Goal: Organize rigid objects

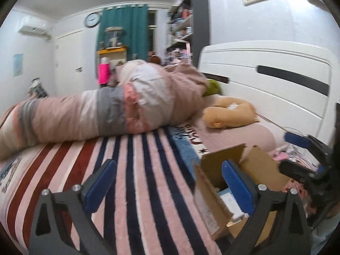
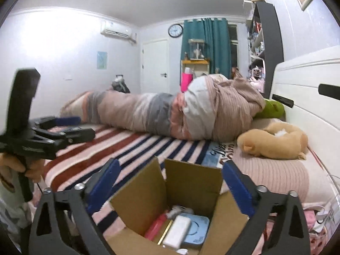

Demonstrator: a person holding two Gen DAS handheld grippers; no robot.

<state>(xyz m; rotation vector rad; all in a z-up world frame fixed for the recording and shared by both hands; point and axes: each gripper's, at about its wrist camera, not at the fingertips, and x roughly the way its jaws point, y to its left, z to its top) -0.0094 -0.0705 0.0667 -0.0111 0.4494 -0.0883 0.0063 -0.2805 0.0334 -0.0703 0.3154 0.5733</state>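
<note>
An open cardboard box (image 2: 191, 182) sits on the striped bed cover. Inside it lie a white rectangular device (image 2: 177, 230), a light blue flat device (image 2: 198, 228), a red item (image 2: 155, 226) and a small white piece (image 2: 177, 210). My right gripper (image 2: 170, 182) is open and empty, its fingers spread around the box just above its top. The box also shows in the left wrist view (image 1: 214, 208) at the right. My left gripper (image 1: 167, 184) is open and empty over the striped cover, left of the box. It also shows in the right wrist view (image 2: 70, 127) at the far left.
A rolled pink, grey and white duvet (image 2: 170, 112) lies across the bed behind the box. A tan plush toy (image 2: 274, 142) and a green plush (image 2: 272, 109) lie by the white headboard (image 2: 308, 97). Small clutter lies at the bed's right edge (image 2: 318, 214).
</note>
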